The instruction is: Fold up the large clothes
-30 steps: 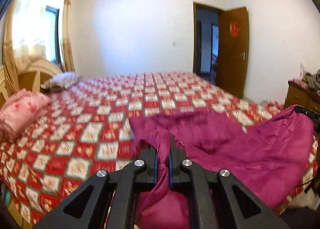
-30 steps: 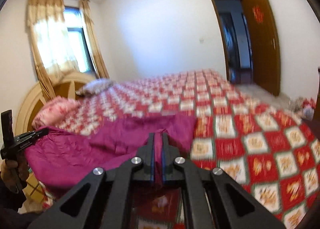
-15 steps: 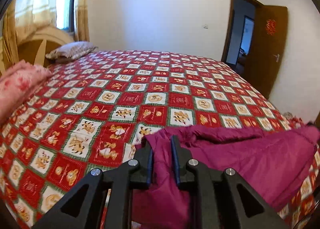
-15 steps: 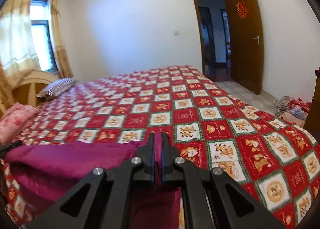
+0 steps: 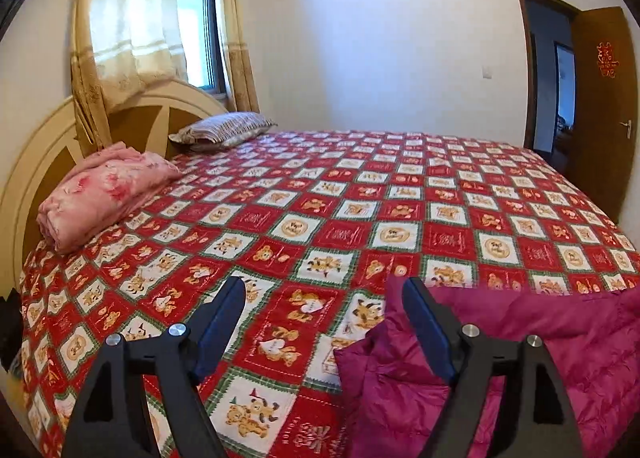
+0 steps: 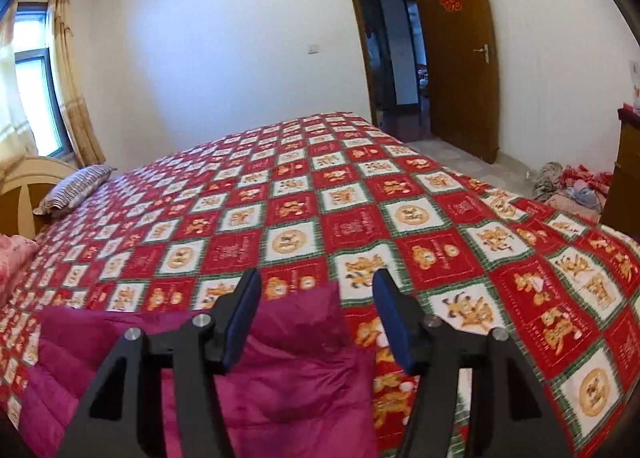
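A magenta padded garment (image 5: 520, 342) lies spread along the near edge of the bed. In the left wrist view its left end lies under the right-hand finger, and my left gripper (image 5: 324, 290) has its jaws opening with only the red patterned bedspread (image 5: 320, 225) between them. In the right wrist view the same magenta garment (image 6: 280, 370) fills the lower left. My right gripper (image 6: 316, 282) hovers over the garment's right corner, jaws opening; the cloth lies loose below them, not pinched.
A folded pink blanket (image 5: 100, 193) and a striped pillow (image 5: 224, 127) lie by the headboard (image 5: 36, 161) at the left. An open brown door (image 6: 456, 49) stands at the right wall. A heap of clothes (image 6: 576, 185) lies on the floor beside a wooden cabinet (image 6: 624, 177).
Both grippers carried the garment's edge forward and down onto the bed, then let go of the cloth. Their jaws went from pinched on fabric to spread apart.
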The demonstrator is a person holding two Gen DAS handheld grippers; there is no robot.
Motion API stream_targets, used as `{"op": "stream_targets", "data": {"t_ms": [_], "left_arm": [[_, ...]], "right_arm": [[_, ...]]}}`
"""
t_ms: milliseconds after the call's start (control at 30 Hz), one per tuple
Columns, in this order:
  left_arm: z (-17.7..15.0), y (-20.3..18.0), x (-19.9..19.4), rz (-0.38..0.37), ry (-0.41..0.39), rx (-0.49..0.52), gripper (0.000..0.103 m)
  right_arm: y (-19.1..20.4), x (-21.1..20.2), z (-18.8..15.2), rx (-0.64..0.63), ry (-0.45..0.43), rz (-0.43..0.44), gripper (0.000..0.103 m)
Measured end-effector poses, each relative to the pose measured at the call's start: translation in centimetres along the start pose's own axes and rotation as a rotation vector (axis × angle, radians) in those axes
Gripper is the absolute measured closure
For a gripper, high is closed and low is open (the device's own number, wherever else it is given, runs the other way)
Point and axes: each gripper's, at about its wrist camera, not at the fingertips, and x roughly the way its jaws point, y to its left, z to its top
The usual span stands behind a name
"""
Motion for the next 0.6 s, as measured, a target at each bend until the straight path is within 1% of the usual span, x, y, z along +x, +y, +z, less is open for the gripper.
{"op": "stream_targets", "data": {"t_ms": [67, 133, 167, 333, 400, 467, 600], "left_arm": [[-0.2, -1.1, -0.4, -0.012, -0.009, 0.022, 0.022], [-0.4, -3.3, -0.5, -0.02, -0.007, 0.079, 0.022], [-0.6, -4.6, -0.5, -0.019, -0.004, 0.116, 0.022], [-1.7, -8.4, -0.7, -0.029, -0.023, 0.208, 0.022], [-2.2, -9.5, 0.2, -0.022, -0.005, 0.232, 0.022], [-2.6, -9.9, 1.5, -0.014, 0.026, 0.235, 0.022], [-3.6, -9.3, 4.7, 0.012, 0.103, 0.204, 0.022]], "right_arm": [[1.6, -0.3, -0.4, -0.056, 0.009, 0.029, 0.041], [3.4, -0.5, -1.1, -0.103, 0.026, 0.067, 0.041], [4.4, -0.6, -1.5, -0.121, 0.04, 0.092, 0.041], [9.1, -0.9, -4.4, -0.221, 0.098, 0.188, 0.041], [10.6, -0.3, -5.5, -0.282, 0.103, 0.189, 0.041], [11.5, 0.6, -6.2, -0.321, 0.106, 0.177, 0.041], [11.7, 2.4, -6.7, -0.327, 0.119, 0.171, 0.041]]}}
